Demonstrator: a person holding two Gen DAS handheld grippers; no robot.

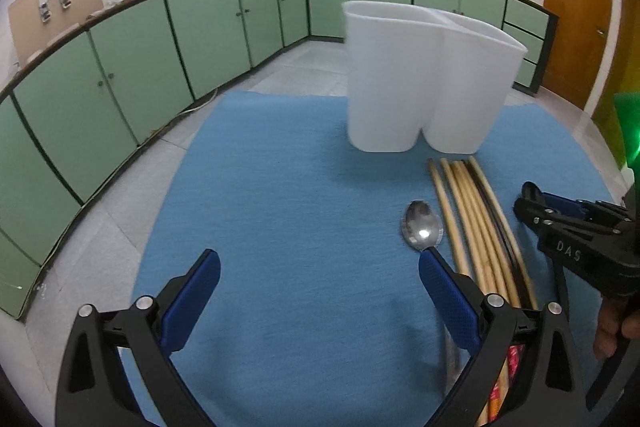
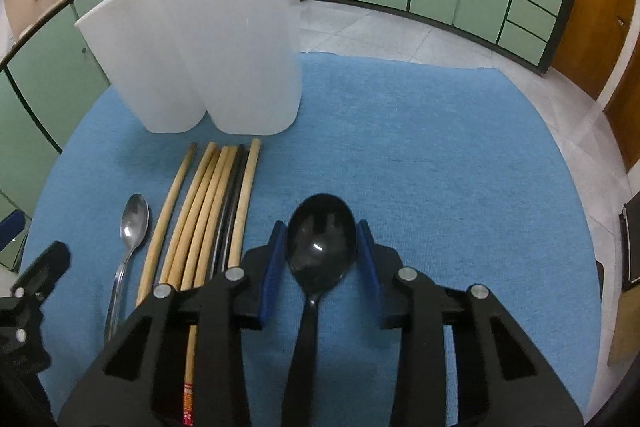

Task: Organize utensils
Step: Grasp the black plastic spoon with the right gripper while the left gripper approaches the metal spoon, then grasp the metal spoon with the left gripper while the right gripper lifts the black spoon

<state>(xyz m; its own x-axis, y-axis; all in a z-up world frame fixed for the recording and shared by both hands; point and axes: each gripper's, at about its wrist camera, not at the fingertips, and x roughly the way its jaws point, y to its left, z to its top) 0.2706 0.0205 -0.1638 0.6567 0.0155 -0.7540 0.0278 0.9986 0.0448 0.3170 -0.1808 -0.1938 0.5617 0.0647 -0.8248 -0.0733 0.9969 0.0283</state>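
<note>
A white two-compartment holder [image 1: 424,83] stands on the blue mat [image 1: 280,219]; it also shows in the right wrist view [image 2: 216,47]. Several wooden chopsticks [image 1: 476,223] and a dark one lie in front of it, also seen in the right wrist view [image 2: 204,211]. A metal spoon [image 1: 422,227] lies left of them, its bowl by my left gripper's right fingertip [image 1: 430,263]; the right wrist view shows it too [image 2: 132,231]. My left gripper [image 1: 320,267] is open and empty. My right gripper [image 2: 322,239] has its pads against both sides of a black spoon's bowl [image 2: 320,247].
Green kitchen cabinets [image 1: 132,79] curve around behind the table, with a tiled floor [image 1: 312,63] between. The right gripper's body [image 1: 576,235] sits right of the chopsticks. A wooden door [image 2: 592,7] is at the far right.
</note>
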